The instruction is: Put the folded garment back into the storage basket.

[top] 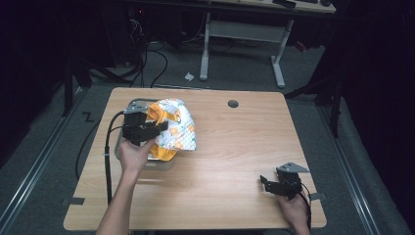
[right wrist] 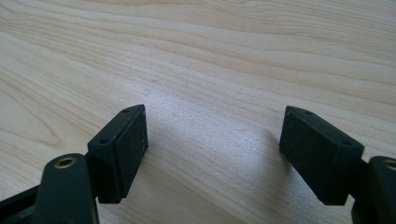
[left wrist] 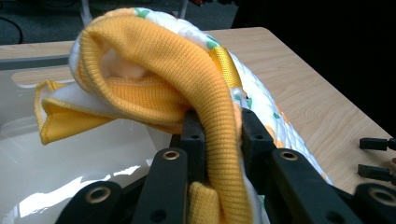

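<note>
Garment [left wrist: 187, 79], a quilted white-and-orange piece with a yellow ribbed cuff, is pinched by that cuff between the left gripper's [top: 142, 129] fingers [left wrist: 192, 140]. It hangs over the clear tray [top: 128, 105] at the counter's [top: 235, 147] left, its length running away rightward. Well apart at the near right, the right gripper [right wrist: 212, 154] rests low over bare wood, fingers spread, holding nothing.

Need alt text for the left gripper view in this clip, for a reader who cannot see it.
The left gripper is shut on the ribbed orange cuff of a padded white printed garment, holding it above a pale tray. The wooden table runs off to the right.
</note>
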Motion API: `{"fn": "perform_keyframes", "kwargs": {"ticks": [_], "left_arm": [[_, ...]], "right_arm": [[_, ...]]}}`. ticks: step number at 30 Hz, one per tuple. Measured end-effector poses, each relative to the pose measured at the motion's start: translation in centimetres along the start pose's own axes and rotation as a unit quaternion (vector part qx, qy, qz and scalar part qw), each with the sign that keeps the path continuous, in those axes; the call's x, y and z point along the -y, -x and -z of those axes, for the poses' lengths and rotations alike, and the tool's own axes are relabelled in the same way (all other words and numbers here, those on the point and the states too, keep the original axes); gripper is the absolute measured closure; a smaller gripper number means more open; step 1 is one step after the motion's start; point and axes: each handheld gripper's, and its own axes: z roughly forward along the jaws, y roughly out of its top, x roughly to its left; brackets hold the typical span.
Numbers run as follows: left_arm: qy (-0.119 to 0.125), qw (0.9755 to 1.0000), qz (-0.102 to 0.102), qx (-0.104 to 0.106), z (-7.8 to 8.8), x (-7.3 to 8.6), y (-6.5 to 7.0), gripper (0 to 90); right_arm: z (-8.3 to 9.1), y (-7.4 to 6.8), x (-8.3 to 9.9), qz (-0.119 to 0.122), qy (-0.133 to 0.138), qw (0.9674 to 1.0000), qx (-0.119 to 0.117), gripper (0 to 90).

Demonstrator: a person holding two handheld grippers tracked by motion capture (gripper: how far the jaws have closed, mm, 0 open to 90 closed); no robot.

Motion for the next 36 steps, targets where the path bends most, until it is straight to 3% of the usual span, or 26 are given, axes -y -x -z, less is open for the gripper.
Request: {"fn": "perform_keyframes", "kwargs": {"ticks": [20, 36], "left_arm": [[0.002, 0.9996, 0.020, -0.018, 1.0, 0.5, -2.3, 75.0], [-0.007, 0.9988, 0.037, -0.031, 0.6, 1.3, -4.0, 75.0]], "right_arm": [[0.0, 0.0, 0.0, -0.001, 0.000, 1.0000, 0.000, 23.9], [0.0, 0.0, 0.0, -0.001, 0.000, 1.0000, 0.000, 23.9]]}}
